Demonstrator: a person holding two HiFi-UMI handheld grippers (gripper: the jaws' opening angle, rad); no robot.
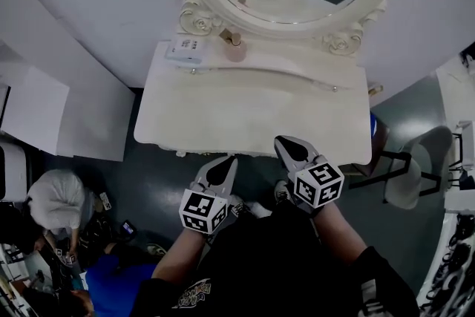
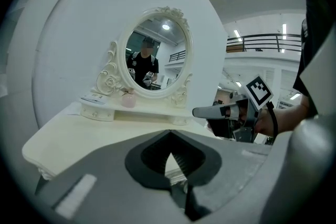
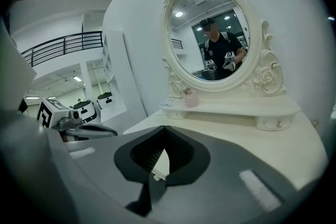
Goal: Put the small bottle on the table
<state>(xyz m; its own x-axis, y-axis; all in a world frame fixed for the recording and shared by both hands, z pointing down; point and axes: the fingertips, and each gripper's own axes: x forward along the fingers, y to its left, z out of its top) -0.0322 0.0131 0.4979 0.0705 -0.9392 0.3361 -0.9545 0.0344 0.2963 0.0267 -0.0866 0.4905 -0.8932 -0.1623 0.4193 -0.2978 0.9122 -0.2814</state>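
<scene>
Head view: small bottle [image 1: 235, 48] untouched on the shelf [image 1: 289, 56]; left gripper [image 1: 223, 168] and right gripper [image 1: 291, 148] hover, jaws closed on nothing, everything left to do.

Staged lab hall: vanity table [image 1: 252, 108], mezzanine railing [image 2: 262, 42].

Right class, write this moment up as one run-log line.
stage: not started | small pink bottle: upright on cream mirror shelf | left gripper: shut, empty | right gripper: shut, empty
</scene>
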